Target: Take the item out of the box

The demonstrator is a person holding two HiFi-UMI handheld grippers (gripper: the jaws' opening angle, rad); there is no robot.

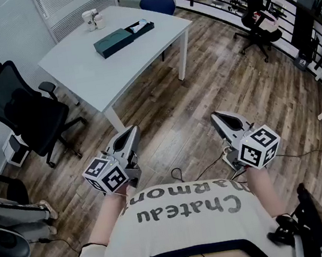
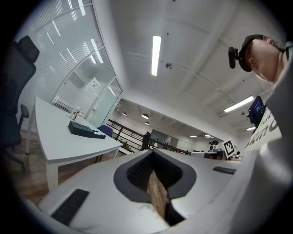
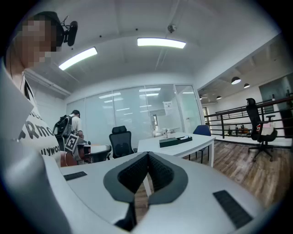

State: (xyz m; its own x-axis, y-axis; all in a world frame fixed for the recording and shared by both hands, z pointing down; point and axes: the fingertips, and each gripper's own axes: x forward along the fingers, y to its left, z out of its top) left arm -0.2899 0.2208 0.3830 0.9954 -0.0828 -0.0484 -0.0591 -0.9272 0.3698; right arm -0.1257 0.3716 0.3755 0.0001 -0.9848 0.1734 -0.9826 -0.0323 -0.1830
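The box (image 1: 112, 44) lies on the table (image 1: 79, 68).

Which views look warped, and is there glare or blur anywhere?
Head view: slight bend at the edges, sharp, even light on the table. Left gripper view: heavy fisheye, black corners, ceiling lamp blown out. Right gripper view: same fisheye, lamps glaring.

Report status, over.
Both shut, empty: left gripper, right gripper, held near the waist. Box on the white table ahead, untouched. Black chair stands left of the table, off the path.

Dark teal box (image 1: 113, 43), flat on white table (image 1: 79, 68), one end open, pale item (image 1: 142, 23) showing there
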